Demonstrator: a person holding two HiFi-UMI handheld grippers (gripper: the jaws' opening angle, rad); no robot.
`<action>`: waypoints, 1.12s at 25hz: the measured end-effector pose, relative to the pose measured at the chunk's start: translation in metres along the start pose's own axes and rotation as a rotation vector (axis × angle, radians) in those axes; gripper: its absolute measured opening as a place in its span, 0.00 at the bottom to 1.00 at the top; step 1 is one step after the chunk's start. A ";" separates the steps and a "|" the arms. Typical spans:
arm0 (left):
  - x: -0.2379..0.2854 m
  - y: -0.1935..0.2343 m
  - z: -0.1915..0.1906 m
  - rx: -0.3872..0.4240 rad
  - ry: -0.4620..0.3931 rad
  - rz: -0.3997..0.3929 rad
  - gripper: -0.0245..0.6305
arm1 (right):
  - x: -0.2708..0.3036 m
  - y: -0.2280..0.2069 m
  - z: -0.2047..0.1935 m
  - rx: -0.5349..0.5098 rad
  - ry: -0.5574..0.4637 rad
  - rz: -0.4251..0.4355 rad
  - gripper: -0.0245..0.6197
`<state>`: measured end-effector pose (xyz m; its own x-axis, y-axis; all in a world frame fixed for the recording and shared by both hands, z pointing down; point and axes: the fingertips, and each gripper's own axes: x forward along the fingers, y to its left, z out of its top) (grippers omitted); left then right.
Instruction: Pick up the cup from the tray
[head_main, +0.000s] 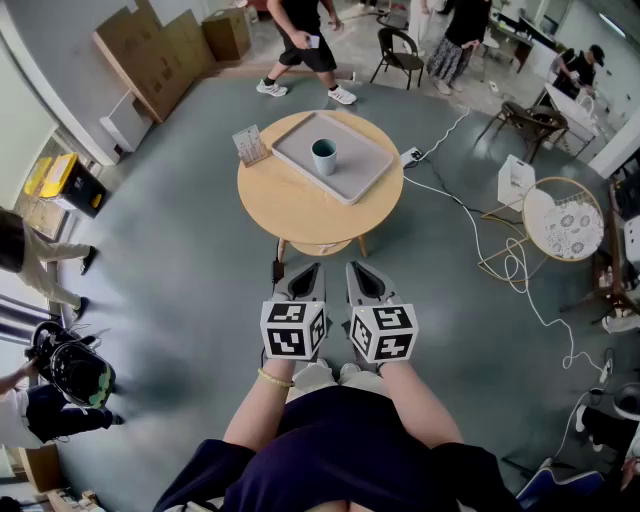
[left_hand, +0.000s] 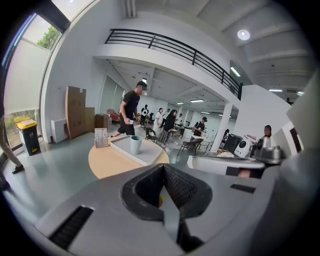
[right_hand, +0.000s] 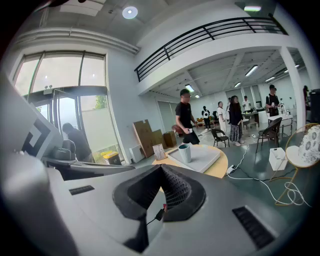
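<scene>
Close to the body, left gripper (head_main: 307, 271) and right gripper (head_main: 365, 271) are both closed and empty, seemingly because reaching is not yet begun; far at twelve o'clock the cup (head_main: 324, 156) stands on the tray (head_main: 357, 176).

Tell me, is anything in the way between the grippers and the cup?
No, nothing visible is. The cup stands alone on the tray on the round table. Only floor and table lie between it and the left gripper and right gripper. The card stand sits off to one side.
</scene>
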<state>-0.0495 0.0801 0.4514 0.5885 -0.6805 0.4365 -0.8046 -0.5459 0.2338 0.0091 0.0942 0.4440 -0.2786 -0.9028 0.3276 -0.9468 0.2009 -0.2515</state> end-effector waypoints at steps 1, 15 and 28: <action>0.000 0.001 0.000 0.000 0.000 0.000 0.05 | 0.001 0.000 0.000 0.000 0.000 -0.001 0.05; 0.005 0.003 0.000 0.004 0.005 0.000 0.05 | 0.005 0.000 0.001 -0.013 0.006 0.003 0.05; 0.003 0.006 0.000 0.009 0.007 0.002 0.05 | 0.007 0.004 -0.001 0.025 0.002 0.019 0.05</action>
<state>-0.0525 0.0743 0.4540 0.5866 -0.6782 0.4428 -0.8048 -0.5491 0.2251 0.0035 0.0891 0.4464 -0.2966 -0.8982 0.3245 -0.9370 0.2081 -0.2806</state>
